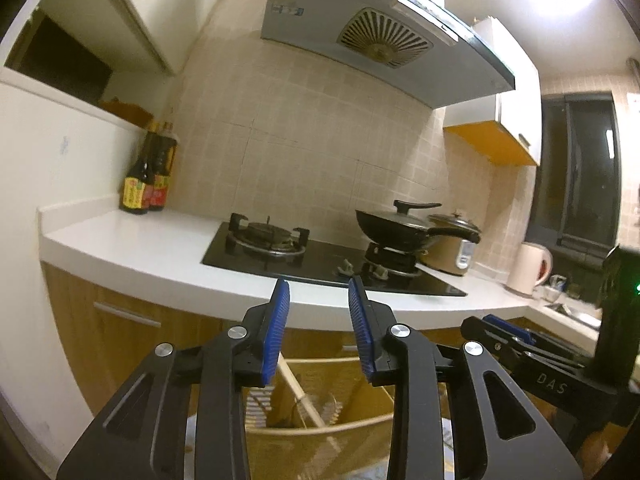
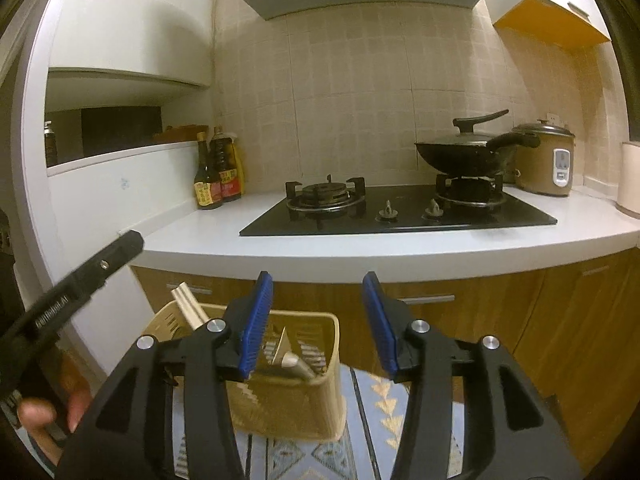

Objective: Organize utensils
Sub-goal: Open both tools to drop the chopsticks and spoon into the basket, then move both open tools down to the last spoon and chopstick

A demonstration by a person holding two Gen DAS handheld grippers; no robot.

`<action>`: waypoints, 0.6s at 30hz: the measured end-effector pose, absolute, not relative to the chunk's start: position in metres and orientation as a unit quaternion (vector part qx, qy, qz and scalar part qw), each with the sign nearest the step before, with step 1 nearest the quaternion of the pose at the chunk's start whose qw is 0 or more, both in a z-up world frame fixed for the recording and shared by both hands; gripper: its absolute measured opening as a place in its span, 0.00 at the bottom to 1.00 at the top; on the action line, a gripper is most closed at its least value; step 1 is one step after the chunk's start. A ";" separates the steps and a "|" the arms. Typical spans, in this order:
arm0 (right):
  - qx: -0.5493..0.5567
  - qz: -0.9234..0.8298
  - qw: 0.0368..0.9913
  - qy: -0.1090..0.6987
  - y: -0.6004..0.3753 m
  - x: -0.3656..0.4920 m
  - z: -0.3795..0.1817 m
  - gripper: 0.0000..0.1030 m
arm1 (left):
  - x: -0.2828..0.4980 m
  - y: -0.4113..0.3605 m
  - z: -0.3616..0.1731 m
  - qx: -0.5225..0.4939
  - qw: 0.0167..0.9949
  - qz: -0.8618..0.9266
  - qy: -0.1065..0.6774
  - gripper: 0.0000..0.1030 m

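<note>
A tan slotted utensil basket (image 2: 296, 400) stands on a patterned blue mat (image 2: 376, 408), below the counter edge. Pale chopsticks (image 2: 188, 308) stick out of its left compartment, and a grey-handled utensil (image 2: 298, 364) leans in the middle one. My right gripper (image 2: 318, 280) hovers above the basket, open, with nothing between its blue pads. In the left wrist view my left gripper (image 1: 318, 286) is open and empty too, over the basket's rim (image 1: 320, 432), where a chopstick (image 1: 300, 392) leans. The right gripper (image 1: 504, 332) shows at the right of that view.
A white counter (image 2: 360, 248) carries a black gas hob (image 2: 400, 208), a lidded wok (image 2: 464, 156), a rice cooker (image 2: 548, 164) and sauce bottles (image 2: 216, 176). A white kettle (image 1: 528, 268) stands at the far right. Wooden cabinet doors (image 2: 560, 320) lie below. A hand (image 2: 40, 412) holds the left gripper.
</note>
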State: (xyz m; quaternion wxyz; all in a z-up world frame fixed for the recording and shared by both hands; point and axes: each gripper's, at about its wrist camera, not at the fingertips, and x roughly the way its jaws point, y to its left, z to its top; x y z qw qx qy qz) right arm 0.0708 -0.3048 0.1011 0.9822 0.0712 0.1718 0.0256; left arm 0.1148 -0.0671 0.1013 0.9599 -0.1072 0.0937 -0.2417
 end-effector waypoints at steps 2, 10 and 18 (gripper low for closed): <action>0.074 0.025 0.980 0.181 -0.307 0.061 0.106 0.42 | 0.110 -0.062 0.106 -0.107 0.956 -0.252 0.105 0.30; 0.085 0.034 0.963 0.253 -0.305 0.030 0.121 0.42 | 0.080 -0.050 0.126 -0.093 0.937 -0.299 0.152 0.37; 0.097 0.044 0.909 0.404 -0.298 0.015 0.085 0.42 | 0.067 -0.051 0.101 -0.069 0.896 -0.334 0.284 0.39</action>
